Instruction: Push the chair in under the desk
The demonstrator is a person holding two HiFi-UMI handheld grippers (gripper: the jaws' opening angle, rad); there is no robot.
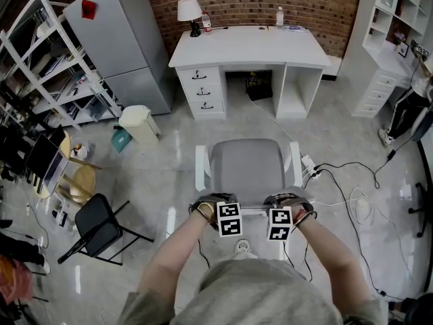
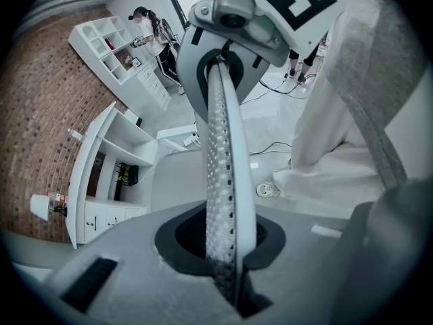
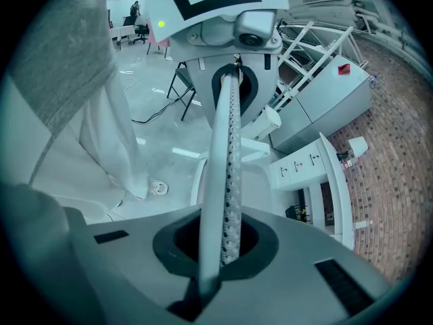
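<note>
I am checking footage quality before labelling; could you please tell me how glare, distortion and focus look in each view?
Head view: evenly lit, sharp, pale glare on the glossy floor beside the chair. Left gripper view: strong fisheye, black corners, the desk bent into a curve. Right gripper view: same fisheye and dark corners, cooler tint.

The desk [image 1: 250, 49] stands against the far wall, with a lamp [image 1: 189, 9] on its left end, a bottle [image 1: 279, 17] towards its right, and drawers [image 1: 201, 90] under its left side. The chair [image 1: 247, 168] stands well apart in front of it, facing the kneehole, and the left gripper [image 1: 227, 213] and right gripper [image 1: 281, 217] sit side by side on the top edge of its back. A refrigerator [image 1: 125, 39] stands left of the desk, with a bin [image 1: 139, 124] in front of it, open shelving [image 1: 40, 66] further left and a folding chair [image 1: 98, 225] nearer the person. A shelf unit [image 1: 396, 26] stands to the desk's right, and cables [image 1: 352, 195] lie on the floor right of the chair.
</note>
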